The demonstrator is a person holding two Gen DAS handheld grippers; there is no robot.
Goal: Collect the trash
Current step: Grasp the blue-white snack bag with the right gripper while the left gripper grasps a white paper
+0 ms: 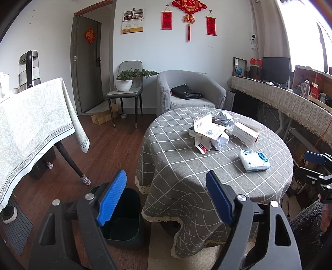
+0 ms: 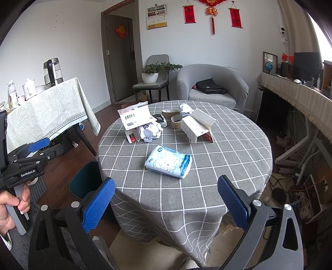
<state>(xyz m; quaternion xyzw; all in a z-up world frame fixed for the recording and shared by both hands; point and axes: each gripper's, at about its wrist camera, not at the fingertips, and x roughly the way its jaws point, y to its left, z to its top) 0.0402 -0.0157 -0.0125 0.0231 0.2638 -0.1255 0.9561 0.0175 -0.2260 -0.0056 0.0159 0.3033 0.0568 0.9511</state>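
Beside the round table point(image 1: 186, 187), the dark bin point(image 1: 124, 216) holds nothing visible.

White plastered walls point(image 1: 51, 31) enclose a room with a dark reddish-brown wood plank floor point(image 1: 116, 141). A grey-green door point(image 1: 89, 62) bearing a red paper diamond stands in the far corner, beside a grey padded chair point(image 1: 126, 91) carrying a white-potted green plant point(image 1: 124, 80). A grey fabric tub armchair point(image 1: 191, 91) sits against the back wall under red hanging ornaments point(image 1: 188, 14). Daylight pours from a window point(image 1: 307, 31) at the right.
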